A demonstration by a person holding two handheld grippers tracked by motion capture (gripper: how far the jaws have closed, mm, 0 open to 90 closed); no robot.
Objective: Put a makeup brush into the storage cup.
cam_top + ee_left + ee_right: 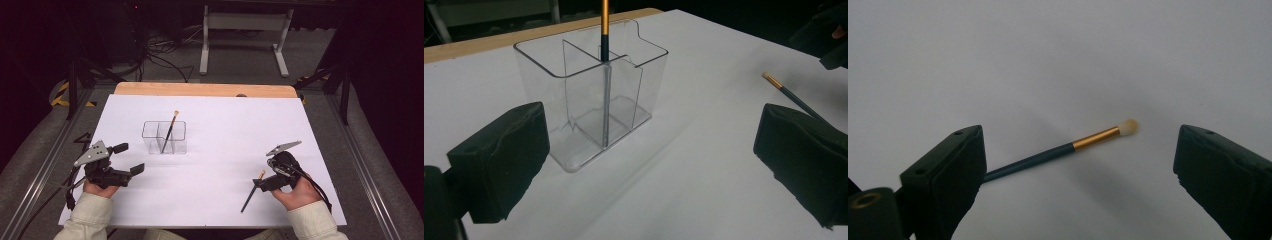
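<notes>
A clear plastic organizer [164,137] [574,95] with inner dividers stands on the white table top [225,125]. One slim dark brush with a gold ferrule [170,131] [605,30] leans upright inside it. My left gripper [129,158] [649,165] is open, a short way in front of the organizer, holding nothing. A second brush [251,194] [794,97] [1063,150] lies flat on the table at the front right. My right gripper [262,184] [1078,165] is open and low over it, one jaw on each side; the handle runs behind one jaw.
The wooden table edge [200,89] runs along the back. Beyond it a white metal stand [245,35] and cables [160,55] sit on the floor. Metal rails [45,155] flank the table on both sides.
</notes>
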